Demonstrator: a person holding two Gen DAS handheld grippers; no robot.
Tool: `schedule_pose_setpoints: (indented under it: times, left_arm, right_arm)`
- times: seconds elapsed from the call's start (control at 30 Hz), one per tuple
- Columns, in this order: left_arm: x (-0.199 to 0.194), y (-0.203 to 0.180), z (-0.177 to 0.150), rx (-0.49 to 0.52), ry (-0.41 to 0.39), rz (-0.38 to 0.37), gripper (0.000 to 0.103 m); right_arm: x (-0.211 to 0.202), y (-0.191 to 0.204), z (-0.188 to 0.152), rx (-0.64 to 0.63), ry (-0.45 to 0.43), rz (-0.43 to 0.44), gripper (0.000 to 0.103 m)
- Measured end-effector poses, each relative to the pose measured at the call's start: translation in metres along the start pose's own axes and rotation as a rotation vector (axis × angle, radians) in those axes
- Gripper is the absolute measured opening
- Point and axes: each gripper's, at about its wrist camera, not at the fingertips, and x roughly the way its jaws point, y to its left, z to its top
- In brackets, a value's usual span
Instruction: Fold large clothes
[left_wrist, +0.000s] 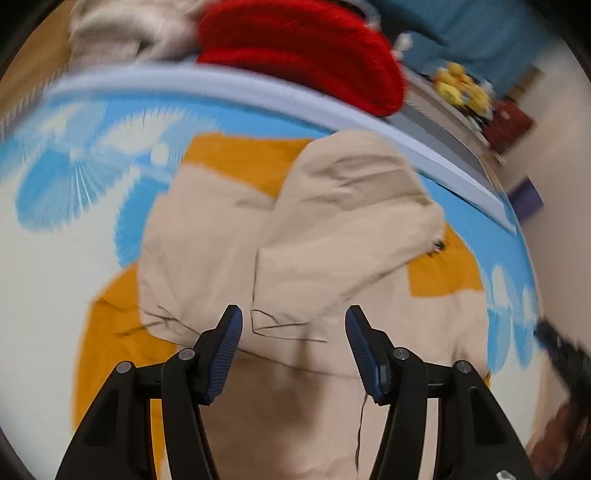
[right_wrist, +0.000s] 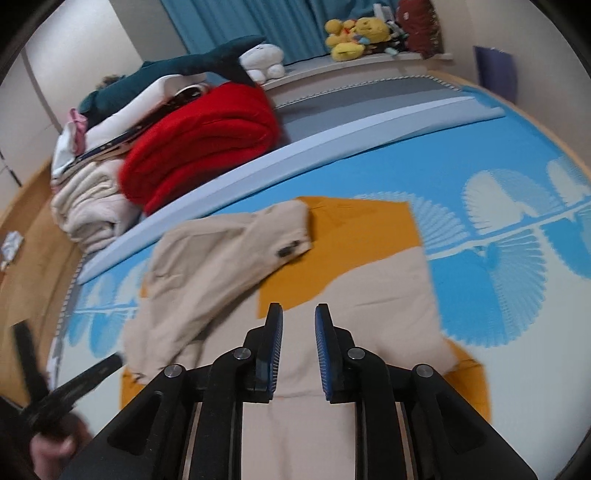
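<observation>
A beige jacket with an orange lining (left_wrist: 317, 236) lies spread on a blue and white patterned mat (left_wrist: 74, 177). One sleeve (right_wrist: 229, 254) is folded across its body, with a dark cuff button showing. My left gripper (left_wrist: 293, 332) is open and empty, hovering over the jacket's lower part. My right gripper (right_wrist: 298, 325) is open with a narrow gap, empty, above the beige body (right_wrist: 369, 295). The left gripper also shows blurred at the lower left of the right wrist view (right_wrist: 66, 391).
A pile of folded clothes with a red blanket (right_wrist: 207, 140) and cream fabric (right_wrist: 92, 210) sits beyond the mat's pale blue edge (right_wrist: 295, 151). A plush shark (right_wrist: 184, 66) and yellow plush toys (right_wrist: 354, 37) lie further back. Wooden floor (right_wrist: 29, 258) is at the left.
</observation>
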Motion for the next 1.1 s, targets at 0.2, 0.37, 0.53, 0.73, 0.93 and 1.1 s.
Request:
schedule_pose_setpoints:
  times: [0.2, 0.37, 0.53, 0.73, 0.93, 1.1]
  left_arm:
    - [0.045, 0.03, 0.01, -0.154, 0.05, -0.051, 0.053]
    - [0.055, 0.034, 0.018, -0.198, 0.017, -0.147, 0.027]
    - [0.016, -0.004, 0.023, 0.002, -0.102, -0.251, 0.0]
    - [-0.02, -0.105, -0.019, 0.541, -0.053, -0.44, 0.0]
    - [0.058, -0.118, -0.067, 0.586, 0.298, -0.296, 0.001]
    - [0.064, -0.11, -0.063, 0.506, 0.369, -0.281, 0.008]
  right_arm:
    - [0.023, 0.022, -0.012, -0.065, 0.051, 0.039, 0.022]
    - [0.044, 0.032, -0.017, -0.089, 0.093, 0.065, 0.022]
    - [0.058, 0.037, -0.017, -0.095, 0.105, 0.101, 0.022]
    - [0.054, 0.035, -0.008, -0.011, 0.031, 0.259, 0.031]
    - [0.058, 0.029, -0.004, 0.085, 0.015, 0.362, 0.057]
    - [0.089, 0.054, -0.013, -0.026, 0.14, 0.315, 0.057]
